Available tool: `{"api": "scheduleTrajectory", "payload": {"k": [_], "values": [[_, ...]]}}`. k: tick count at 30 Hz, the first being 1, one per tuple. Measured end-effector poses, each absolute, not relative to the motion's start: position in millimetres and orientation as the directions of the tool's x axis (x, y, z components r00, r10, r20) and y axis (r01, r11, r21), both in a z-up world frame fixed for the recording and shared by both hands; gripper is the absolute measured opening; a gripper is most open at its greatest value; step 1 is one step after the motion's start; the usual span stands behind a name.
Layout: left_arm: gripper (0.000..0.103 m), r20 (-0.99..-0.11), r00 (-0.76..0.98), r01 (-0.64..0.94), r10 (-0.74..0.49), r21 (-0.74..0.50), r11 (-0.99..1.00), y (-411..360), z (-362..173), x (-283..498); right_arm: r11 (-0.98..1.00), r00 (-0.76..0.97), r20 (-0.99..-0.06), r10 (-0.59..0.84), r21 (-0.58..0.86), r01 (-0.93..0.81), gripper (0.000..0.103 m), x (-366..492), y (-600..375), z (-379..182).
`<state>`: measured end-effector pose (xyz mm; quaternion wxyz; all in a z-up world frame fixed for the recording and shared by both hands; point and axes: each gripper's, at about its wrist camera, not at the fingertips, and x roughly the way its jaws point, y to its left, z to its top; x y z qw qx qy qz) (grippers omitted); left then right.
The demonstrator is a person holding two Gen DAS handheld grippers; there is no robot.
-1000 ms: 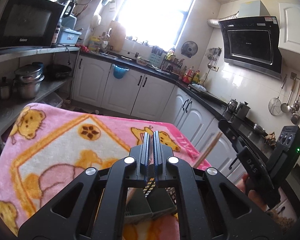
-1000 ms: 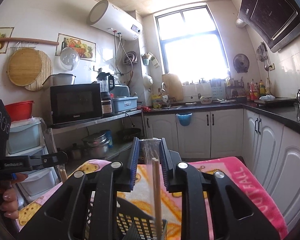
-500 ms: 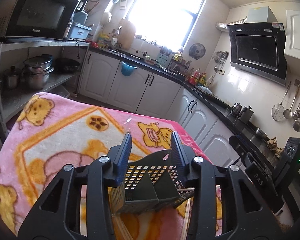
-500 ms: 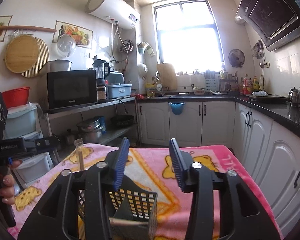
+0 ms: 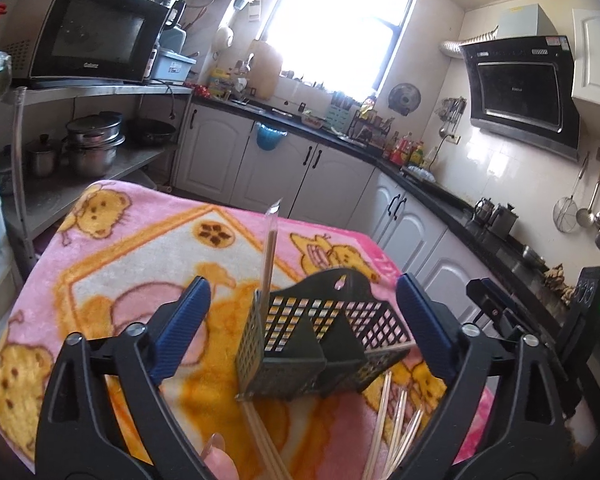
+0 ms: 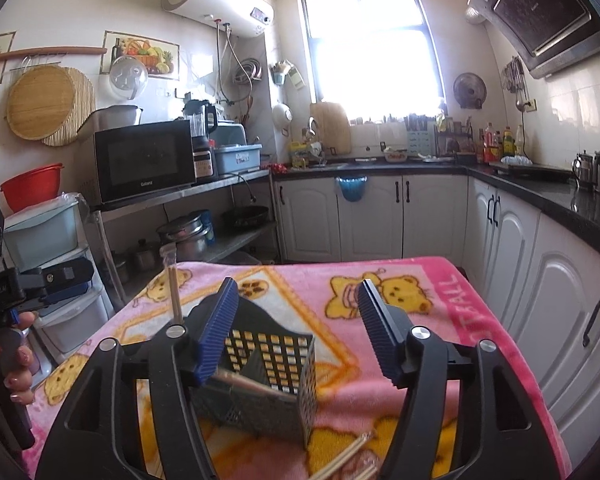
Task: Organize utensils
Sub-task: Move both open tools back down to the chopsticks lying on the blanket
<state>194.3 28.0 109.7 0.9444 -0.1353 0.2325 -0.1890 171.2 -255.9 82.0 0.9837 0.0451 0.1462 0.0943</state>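
A dark mesh utensil basket (image 5: 316, 344) with dividers stands on the pink blanket; it also shows in the right wrist view (image 6: 268, 384). One wrapped chopstick (image 5: 269, 252) stands upright in its left compartment, also seen in the right wrist view (image 6: 174, 292). Another chopstick (image 6: 244, 384) lies slanted inside the basket. Several loose chopsticks (image 5: 396, 420) lie on the blanket in front of the basket. My left gripper (image 5: 300, 320) is open and empty above the basket. My right gripper (image 6: 294, 332) is open and empty above it too.
The pink cartoon blanket (image 5: 112, 280) covers the table. White cabinets and a black counter (image 6: 540, 196) run behind and to the right. A metal shelf with a microwave (image 6: 144, 160) and pots (image 5: 92, 148) stands on the left.
Both grippers have opened and let go of their chopsticks, which now sit in the basket. Both have pulled back, so more of the basket and table shows.
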Motion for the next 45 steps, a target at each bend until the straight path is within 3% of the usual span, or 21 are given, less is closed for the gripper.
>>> {"api": "scheduleTrajectory", "payload": {"k": [21,45], "values": [[0.092,-0.499,0.789,0.203,-0.359,-0.339,0.918,41,58,164,0.976,0.88,-0.424,0.214,0.125,-0.177,0.07,138,-251,44],[0.092,-0.609,0.699,0.164,-0.376,-0.375,0.912,41,-3,138,0.979,0.808,-0.552,0.204,0.105,-0.176,0.071,92,-254,-6]]}}
